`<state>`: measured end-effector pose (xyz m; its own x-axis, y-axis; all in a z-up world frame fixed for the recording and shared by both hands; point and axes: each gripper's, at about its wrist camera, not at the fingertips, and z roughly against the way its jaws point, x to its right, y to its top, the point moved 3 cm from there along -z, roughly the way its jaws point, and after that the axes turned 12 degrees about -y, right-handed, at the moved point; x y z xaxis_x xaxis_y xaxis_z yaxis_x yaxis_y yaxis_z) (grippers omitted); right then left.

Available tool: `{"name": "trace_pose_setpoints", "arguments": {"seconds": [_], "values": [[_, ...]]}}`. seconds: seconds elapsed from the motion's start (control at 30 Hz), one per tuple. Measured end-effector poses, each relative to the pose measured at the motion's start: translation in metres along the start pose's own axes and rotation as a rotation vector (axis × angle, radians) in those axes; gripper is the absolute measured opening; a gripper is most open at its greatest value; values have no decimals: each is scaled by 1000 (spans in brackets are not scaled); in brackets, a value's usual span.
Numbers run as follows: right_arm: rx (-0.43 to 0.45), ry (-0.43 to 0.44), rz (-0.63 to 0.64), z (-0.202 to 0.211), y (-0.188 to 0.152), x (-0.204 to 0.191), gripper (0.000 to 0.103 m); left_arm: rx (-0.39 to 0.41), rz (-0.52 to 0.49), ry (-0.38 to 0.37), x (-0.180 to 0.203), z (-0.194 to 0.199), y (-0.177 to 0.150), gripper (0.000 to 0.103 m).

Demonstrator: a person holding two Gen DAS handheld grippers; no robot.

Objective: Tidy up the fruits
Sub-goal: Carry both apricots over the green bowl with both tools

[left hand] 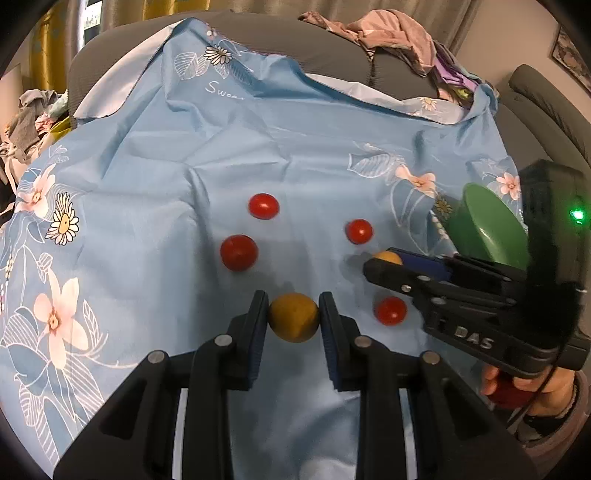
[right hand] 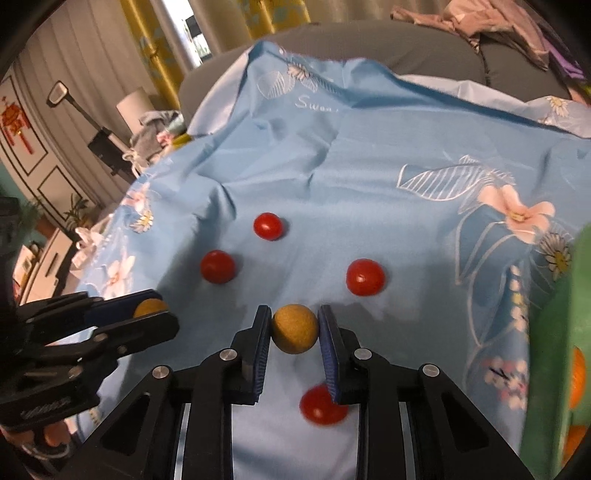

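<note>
Two yellow-brown round fruits are held, one in each gripper. In the left wrist view my left gripper (left hand: 293,306) is shut on one yellow fruit (left hand: 293,318) just above the blue floral cloth (left hand: 155,192). To its right, my right gripper (left hand: 384,260) is shut on the other yellow fruit (left hand: 388,256). The right wrist view shows the right gripper (right hand: 294,314) pinching its yellow fruit (right hand: 294,329), with the left gripper (right hand: 159,310) at the left holding its own fruit (right hand: 147,307). Several red tomatoes lie on the cloth, such as one at the back (left hand: 263,206) and one near the right gripper (left hand: 390,310).
A green bowl (left hand: 487,229) stands at the right; its wall (right hand: 554,325) fills the right edge of the right wrist view, with orange fruit (right hand: 578,380) inside. The cloth drapes over a grey sofa (left hand: 332,48) with piled clothes (left hand: 391,33). A hand (left hand: 532,391) grips the right gripper's handle.
</note>
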<state>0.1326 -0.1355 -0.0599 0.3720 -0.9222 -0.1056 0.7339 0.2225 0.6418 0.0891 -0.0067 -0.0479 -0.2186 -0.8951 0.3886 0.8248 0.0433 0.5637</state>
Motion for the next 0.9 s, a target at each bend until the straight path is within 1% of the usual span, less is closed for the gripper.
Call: {"name": "trace_pose_setpoints", "arguments": {"seconds": [0.17,0.53,0.9], "values": [[28,12,-11,24,-12,5,28,-2,-17,-11,16,4,-6,28],[66,25,-36,62,-34,13,28,8,-62,-37,51,18,-13,28],[114,27,-56,90,-43,21,28,9,-107,-55,80,25,-18,28]]}}
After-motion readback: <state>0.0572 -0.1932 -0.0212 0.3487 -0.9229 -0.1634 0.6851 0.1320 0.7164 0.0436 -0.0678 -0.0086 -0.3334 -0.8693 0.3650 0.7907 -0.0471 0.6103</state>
